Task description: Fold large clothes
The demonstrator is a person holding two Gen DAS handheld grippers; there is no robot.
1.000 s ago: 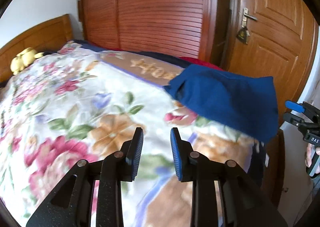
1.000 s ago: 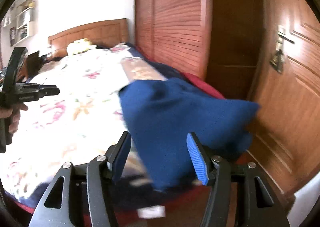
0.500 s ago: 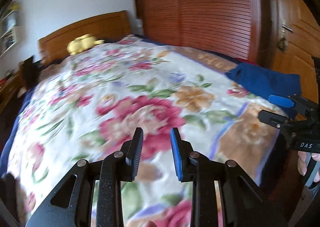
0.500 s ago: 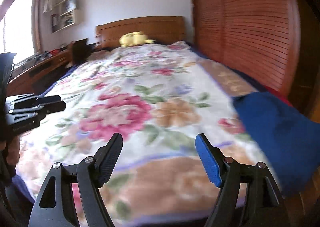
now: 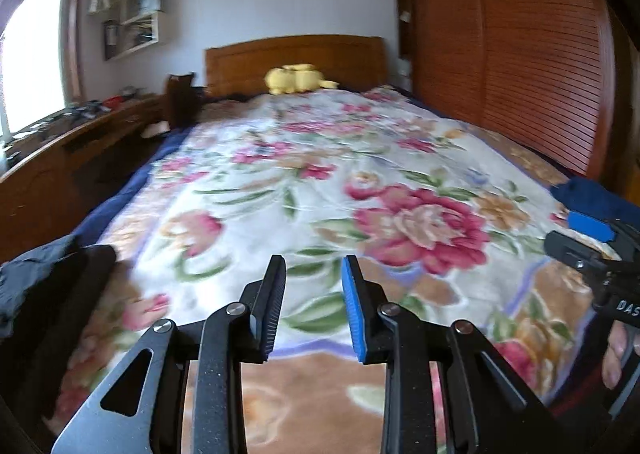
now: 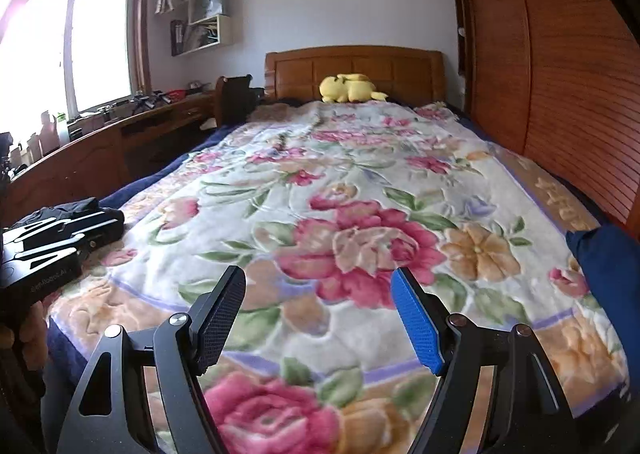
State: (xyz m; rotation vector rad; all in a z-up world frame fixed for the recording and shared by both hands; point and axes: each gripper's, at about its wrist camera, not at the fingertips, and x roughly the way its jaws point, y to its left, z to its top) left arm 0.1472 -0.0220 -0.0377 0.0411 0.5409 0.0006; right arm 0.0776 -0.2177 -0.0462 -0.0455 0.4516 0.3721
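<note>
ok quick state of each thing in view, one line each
left tongs: open, nothing between
right tongs: open wide, nothing between
blue garment: bunched at the bed's right edge, not held
black garment: heaped at the bed's left edge
floral blanket: spread flat

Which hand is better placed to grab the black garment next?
Left, probably: the black garment lies just beside the open, empty left claw. The right claw, jaws just opened and empty, sits nearer the blue garment.
</note>
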